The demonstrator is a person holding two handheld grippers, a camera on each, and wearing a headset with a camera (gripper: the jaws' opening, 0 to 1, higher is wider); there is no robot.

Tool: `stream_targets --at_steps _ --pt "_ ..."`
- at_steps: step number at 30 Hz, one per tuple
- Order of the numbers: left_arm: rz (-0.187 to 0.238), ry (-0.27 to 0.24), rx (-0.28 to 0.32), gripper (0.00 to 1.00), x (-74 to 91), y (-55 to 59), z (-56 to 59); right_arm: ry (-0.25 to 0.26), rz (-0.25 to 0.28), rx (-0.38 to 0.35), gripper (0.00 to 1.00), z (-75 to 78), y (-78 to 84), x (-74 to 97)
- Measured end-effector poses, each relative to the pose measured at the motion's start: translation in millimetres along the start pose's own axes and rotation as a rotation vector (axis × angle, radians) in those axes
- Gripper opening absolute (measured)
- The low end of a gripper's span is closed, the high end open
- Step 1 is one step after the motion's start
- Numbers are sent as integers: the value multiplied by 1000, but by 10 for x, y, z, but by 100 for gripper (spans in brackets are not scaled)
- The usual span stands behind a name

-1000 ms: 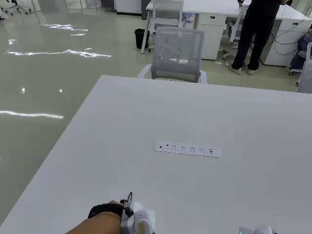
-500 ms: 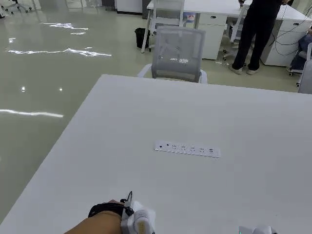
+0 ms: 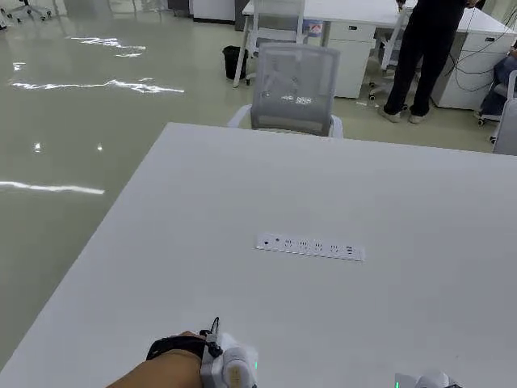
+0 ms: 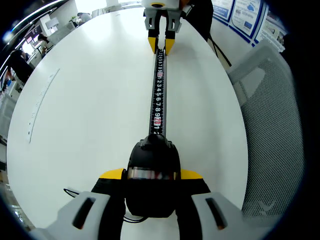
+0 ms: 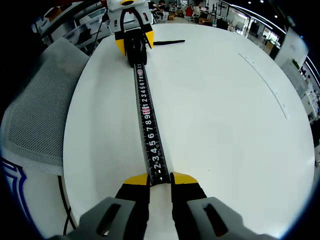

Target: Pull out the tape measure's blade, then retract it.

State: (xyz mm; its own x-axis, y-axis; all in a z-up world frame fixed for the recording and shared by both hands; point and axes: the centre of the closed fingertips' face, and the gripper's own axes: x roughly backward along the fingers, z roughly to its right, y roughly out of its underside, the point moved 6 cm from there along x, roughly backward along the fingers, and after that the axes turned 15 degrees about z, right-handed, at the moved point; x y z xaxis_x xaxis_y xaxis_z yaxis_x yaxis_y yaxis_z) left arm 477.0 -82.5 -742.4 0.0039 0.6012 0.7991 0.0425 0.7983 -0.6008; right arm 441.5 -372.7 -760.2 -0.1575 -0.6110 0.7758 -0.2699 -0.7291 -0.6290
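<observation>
Black plastic tape measure case (image 4: pixel 152 165) sits clamped between the yellow-tipped jaws of the left gripper (image 4: pixel 152 174), out over a wide white tabletop (image 4: pixel 90 90). From the front of the case the narrow pale blade with dark edges (image 4: pixel 158 95) stretches straight across the table to the right gripper (image 5: pixel 160 178), whose yellow-tipped jaws are pinched together on the blade's free end. The two grippers face each other along the tape, well apart, and each shows at the far end of the other's view.

The blade's printing reads clearly: black digits run 1 to 9 in a single column, with the tens marked in red. In the right gripper view 2, 3, 4 and 5 start just past the jaws. I can't read any writing on the case.

A thin black strap (image 5: pixel 169 43) lies on the table just beyond the left gripper. A long white power strip (image 3: pixel 311 247) lies flat near the middle of the table, well away from the tape. A grey mesh office chair (image 3: pixel 292 85) stands at the far edge, and past it a person in dark clothes (image 3: pixel 424 56) stands by other white desks. Blue and white posters (image 4: pixel 250 12) hang on a wall, their print too small to read
</observation>
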Motion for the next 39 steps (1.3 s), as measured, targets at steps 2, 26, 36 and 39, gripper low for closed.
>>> stream_targets --at_steps 2,26,36,39 --pt "0 -2 0 35 1 -3 1 3 9 0 15 8 24 -6" --pt "-3 -5 1 35 10 0 0 213 135 -120 55 147 -44 199" --pt "-4 -3 0 35 5 -4 -3 385 255 -231 74 204 -1 383" --pt "-4 -3 0 35 4 -6 -2 421 291 -265 80 181 22 413"
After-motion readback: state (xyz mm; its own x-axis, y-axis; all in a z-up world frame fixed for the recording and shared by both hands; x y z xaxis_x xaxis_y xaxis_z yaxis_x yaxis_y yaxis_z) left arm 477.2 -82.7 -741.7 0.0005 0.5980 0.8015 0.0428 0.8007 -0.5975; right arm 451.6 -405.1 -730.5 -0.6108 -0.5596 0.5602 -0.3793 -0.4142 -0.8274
